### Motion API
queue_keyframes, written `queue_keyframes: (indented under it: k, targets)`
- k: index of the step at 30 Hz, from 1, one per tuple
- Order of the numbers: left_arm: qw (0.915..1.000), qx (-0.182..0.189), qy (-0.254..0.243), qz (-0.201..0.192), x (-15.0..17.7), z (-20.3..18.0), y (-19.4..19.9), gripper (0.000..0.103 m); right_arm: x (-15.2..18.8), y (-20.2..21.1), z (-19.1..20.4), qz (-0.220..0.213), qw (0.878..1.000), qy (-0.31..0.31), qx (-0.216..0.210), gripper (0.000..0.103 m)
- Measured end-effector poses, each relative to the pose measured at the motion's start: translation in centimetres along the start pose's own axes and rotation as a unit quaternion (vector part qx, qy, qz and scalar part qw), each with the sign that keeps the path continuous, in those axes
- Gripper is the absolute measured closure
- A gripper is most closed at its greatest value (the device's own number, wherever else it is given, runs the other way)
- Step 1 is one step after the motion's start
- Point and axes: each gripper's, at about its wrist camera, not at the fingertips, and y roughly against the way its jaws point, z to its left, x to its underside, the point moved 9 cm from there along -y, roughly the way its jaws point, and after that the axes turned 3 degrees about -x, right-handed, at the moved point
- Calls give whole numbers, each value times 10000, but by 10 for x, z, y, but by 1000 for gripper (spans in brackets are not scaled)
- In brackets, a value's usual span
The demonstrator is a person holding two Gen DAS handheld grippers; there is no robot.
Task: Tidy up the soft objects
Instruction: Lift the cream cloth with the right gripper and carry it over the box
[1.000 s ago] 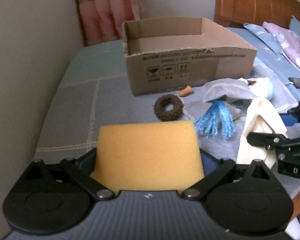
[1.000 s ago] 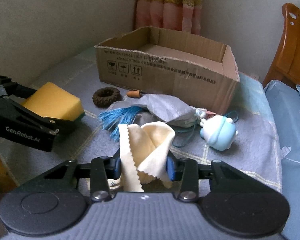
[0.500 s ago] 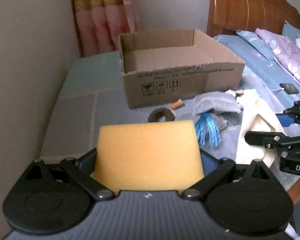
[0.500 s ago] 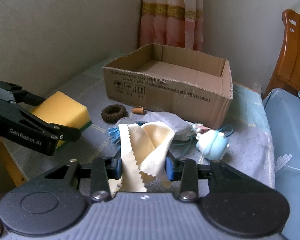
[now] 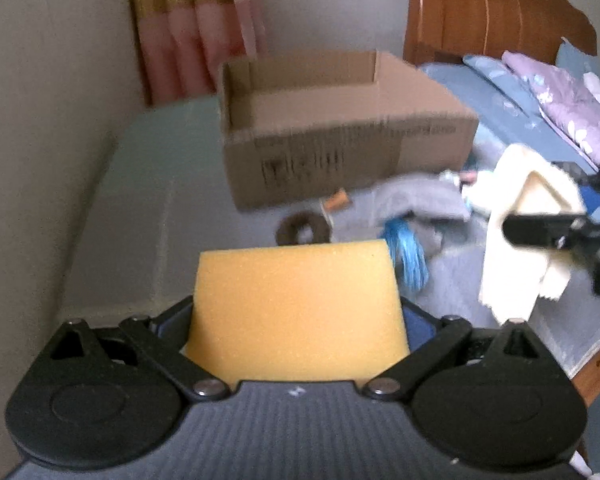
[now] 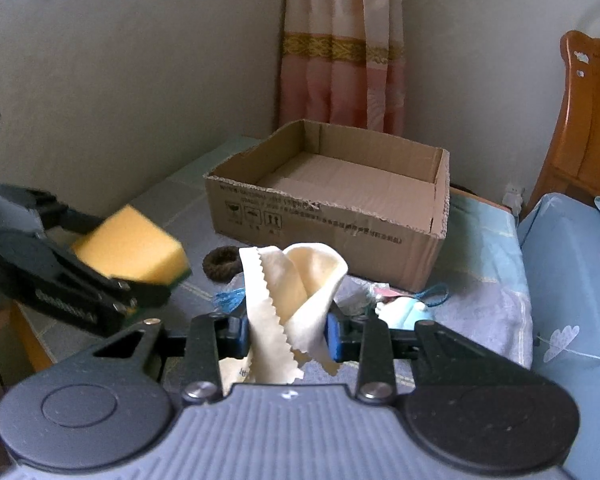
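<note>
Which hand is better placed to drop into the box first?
Right, probably: the right gripper, holding the cream cloth, looks straight into the empty cardboard box. The left gripper holds the sponge off to the side.

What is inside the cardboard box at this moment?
The cardboard box shows only its bare floor; no object lies inside. The strip just behind the near wall is hidden from view.
</note>
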Motion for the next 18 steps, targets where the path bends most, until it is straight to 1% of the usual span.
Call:
queue_keyframes:
  k: [2, 4, 8, 11, 13, 15, 18]
  targets:
    - [9997, 115, 73, 189, 9, -2, -10, 2, 3, -1, 1, 35, 10000, -25, -11, 64]
    - [9995, 83, 116, 281, 14, -2, -16, 2, 6, -1, 2, 63, 10000, -28, -28, 64]
    - [9999, 42, 98, 88, 10, -4, -9, 2, 6, -2, 2, 69, 10000, -19, -36, 64]
    - [9998, 99, 135, -48, 7, -2, -2, 2, 1, -2, -1, 30, 10000, -21, -48, 64]
    - [9997, 100, 178, -155, 4, 1, 3, 3, -9, -1, -3, -46, 10000, 15, -50, 64]
    - [9997, 66, 98, -201, 1, 2, 7, 4, -23, 1, -6, -168, 9998, 66, -38, 64]
    - [9996, 12, -33, -295, -2, 1, 13, 4, -53, 5, -13, -403, 9991, 104, -44, 64]
